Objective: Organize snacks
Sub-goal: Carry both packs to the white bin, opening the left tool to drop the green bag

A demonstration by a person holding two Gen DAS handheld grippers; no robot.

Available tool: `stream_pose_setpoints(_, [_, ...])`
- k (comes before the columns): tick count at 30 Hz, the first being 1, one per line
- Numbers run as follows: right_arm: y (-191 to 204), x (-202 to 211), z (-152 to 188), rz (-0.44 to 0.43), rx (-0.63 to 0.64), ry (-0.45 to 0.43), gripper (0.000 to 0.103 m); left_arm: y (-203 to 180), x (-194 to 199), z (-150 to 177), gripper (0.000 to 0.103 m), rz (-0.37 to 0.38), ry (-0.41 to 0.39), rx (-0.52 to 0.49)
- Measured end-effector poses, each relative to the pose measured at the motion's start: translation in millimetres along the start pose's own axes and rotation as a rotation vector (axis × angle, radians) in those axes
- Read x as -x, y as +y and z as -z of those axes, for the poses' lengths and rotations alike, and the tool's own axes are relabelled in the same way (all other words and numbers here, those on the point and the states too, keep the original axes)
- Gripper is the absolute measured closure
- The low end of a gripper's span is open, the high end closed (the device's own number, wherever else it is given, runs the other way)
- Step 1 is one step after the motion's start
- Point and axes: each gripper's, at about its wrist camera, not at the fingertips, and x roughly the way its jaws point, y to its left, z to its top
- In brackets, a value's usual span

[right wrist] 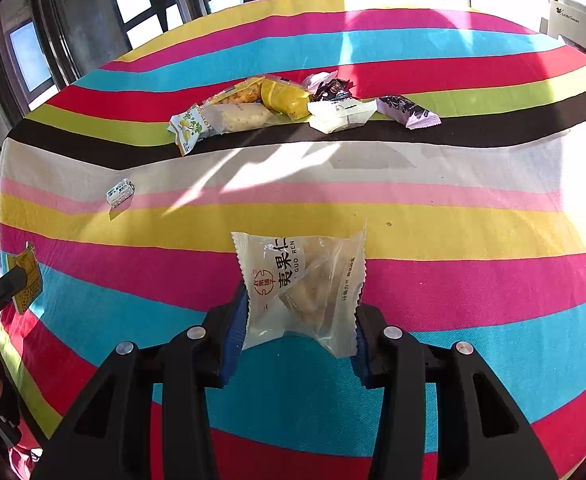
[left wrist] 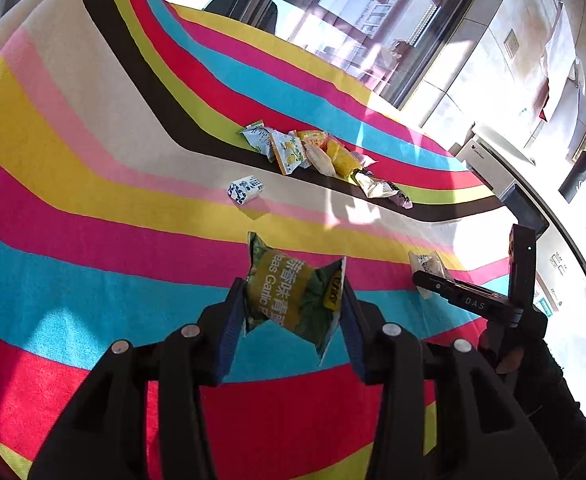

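left tool: black arms | blue pads | silver screws | right tool: same

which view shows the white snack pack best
The right wrist view: the white pack sits large and central, held in the right gripper, its print readable. The left wrist view shows it only small, partly hidden behind that gripper.

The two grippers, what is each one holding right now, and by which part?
Left gripper: green garlic-pea packet, pinched across its side edges. Right gripper: clear white snack packet, also clamped across its lower sides.
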Motion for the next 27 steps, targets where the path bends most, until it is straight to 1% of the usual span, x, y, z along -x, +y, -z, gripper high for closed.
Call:
stream_pose_setpoints(3, [3, 4, 3, 0.025, -0.008, 0.004, 0.060, -8, 6, 10, 0.058, 0.003, 0.017, -0.020])
stream_pose_setpoints(4, [6, 8, 6, 0.020, -0.018, 0.011, 0.060, -11, 10, 13, 0.058, -0.002, 0.018, -0.038])
stream_pose_setpoints(7, [19, 28, 22, -0.019, -0.035, -0.006, 0.060, -21, 17, 21, 0.058, -0.013, 0.023, -0.080])
stream_pose_setpoints(13, [45, 70, 57, -0.042, -0.011, -0.022, 0.060, -41, 9, 34, 0.058, -0.029, 0.079, -0.138])
stream_pose_setpoints(18, [47, 94, 81, -0.042, -0.020, -0.015, 0.060, -67, 3, 39, 0.058, -0.012, 0.099, -0.201])
stream_pose_setpoints(27, [40, 121, 107, -0.033, -0.036, -0.023, 0.060, -100, 1, 44, 0.058, 0.011, 0.131, -0.273])
